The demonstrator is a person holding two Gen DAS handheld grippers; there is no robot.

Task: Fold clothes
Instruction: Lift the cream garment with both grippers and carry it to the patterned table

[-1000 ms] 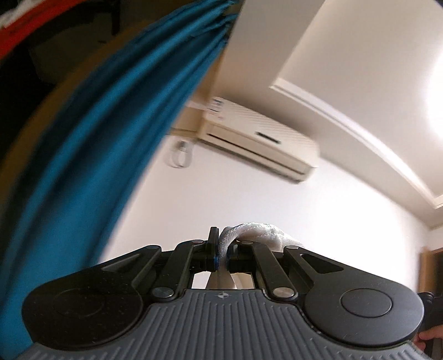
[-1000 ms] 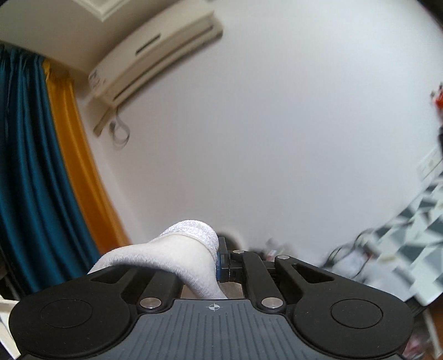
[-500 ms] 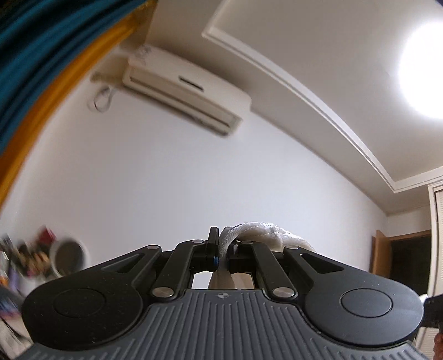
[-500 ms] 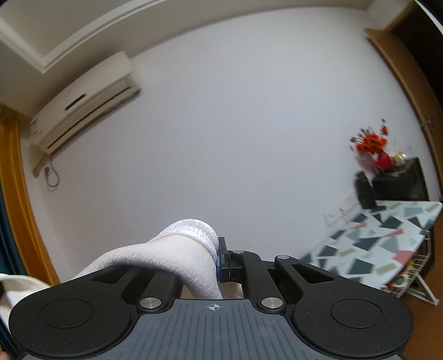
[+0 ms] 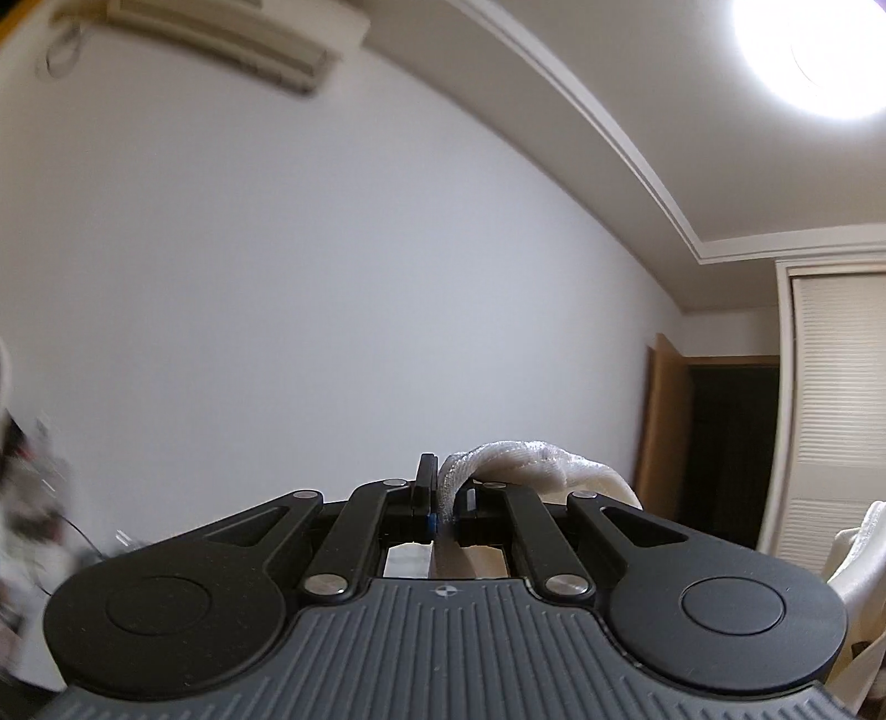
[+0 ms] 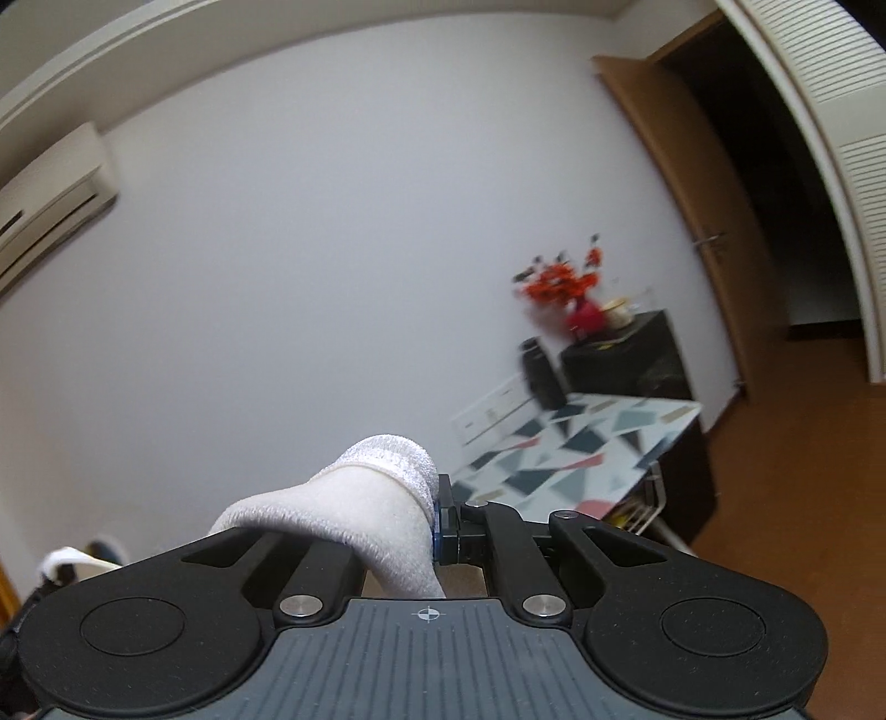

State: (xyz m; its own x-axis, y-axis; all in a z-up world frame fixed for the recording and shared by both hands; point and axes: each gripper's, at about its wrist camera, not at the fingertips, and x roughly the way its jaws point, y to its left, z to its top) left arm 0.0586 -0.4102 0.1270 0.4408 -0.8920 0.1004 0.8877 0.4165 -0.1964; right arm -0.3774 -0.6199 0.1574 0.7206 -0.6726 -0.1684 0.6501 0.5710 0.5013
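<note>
My left gripper (image 5: 441, 501) is shut on a fold of a white knitted garment (image 5: 526, 462), which bulges over its right finger and hangs off to the right. More of the same cloth shows at the right edge (image 5: 864, 554). My right gripper (image 6: 433, 520) is shut on the white garment (image 6: 360, 509) too; here the cloth drapes over the left finger and covers it. Both grippers are held high in the room and point toward a bare white wall. The rest of the garment hangs below and is hidden.
A table with a geometric-patterned top (image 6: 581, 443) stands at the right, with a black cabinet (image 6: 626, 354) and red flowers (image 6: 565, 288) behind it. An open doorway (image 6: 775, 194), a white louvred wardrobe (image 5: 836, 415), an air conditioner (image 6: 44, 199) and a ceiling lamp (image 5: 819, 50) are around.
Both cameras have swung to the right across the room: the blue and orange curtains left the views, and the table, doorway and wardrobe came in. Both grips on the white garment are unchanged.
</note>
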